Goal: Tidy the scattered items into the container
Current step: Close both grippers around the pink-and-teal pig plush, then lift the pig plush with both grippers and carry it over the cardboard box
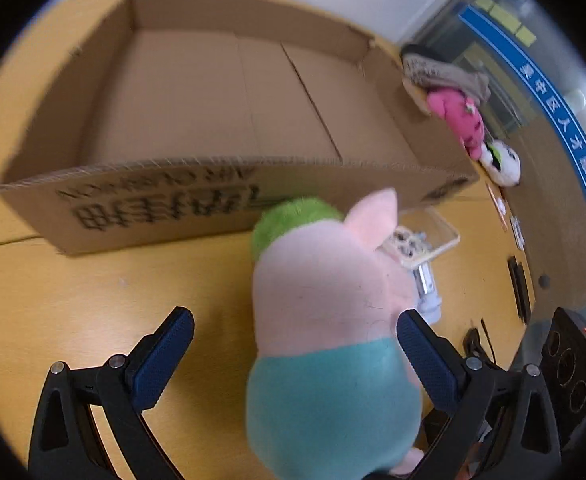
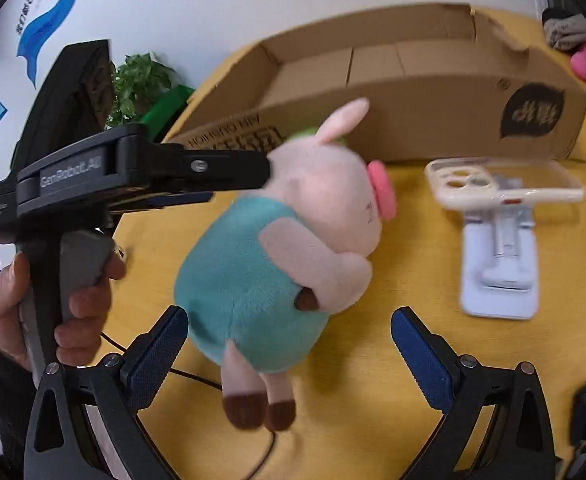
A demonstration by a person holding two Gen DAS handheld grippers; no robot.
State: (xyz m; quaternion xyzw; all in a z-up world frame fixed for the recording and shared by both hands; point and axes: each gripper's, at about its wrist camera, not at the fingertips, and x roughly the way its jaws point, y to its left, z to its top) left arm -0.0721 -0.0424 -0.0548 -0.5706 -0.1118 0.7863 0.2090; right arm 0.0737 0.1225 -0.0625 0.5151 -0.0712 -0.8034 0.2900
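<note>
A plush pig (image 1: 329, 320) in a teal shirt with a green tuft lies on the yellow table between the wide-open fingers of my left gripper (image 1: 293, 344), close to its right finger; no grip shows. In the right wrist view the pig (image 2: 277, 264) sits between the open fingers of my right gripper (image 2: 289, 344), and the left gripper's body (image 2: 133, 176) reaches in from the left, its tips hidden behind the pig's head. The open cardboard box (image 1: 229, 92) stands just behind the pig; its inside shows empty (image 2: 393, 64).
A clear phone case (image 2: 505, 184) rests on a white phone stand (image 2: 501, 276) right of the pig. A pink plush (image 1: 459, 116), a white plush (image 1: 503, 162) and grey cloth (image 1: 441, 68) lie beside the box's right end. Cables and dark devices lie at the table's right edge.
</note>
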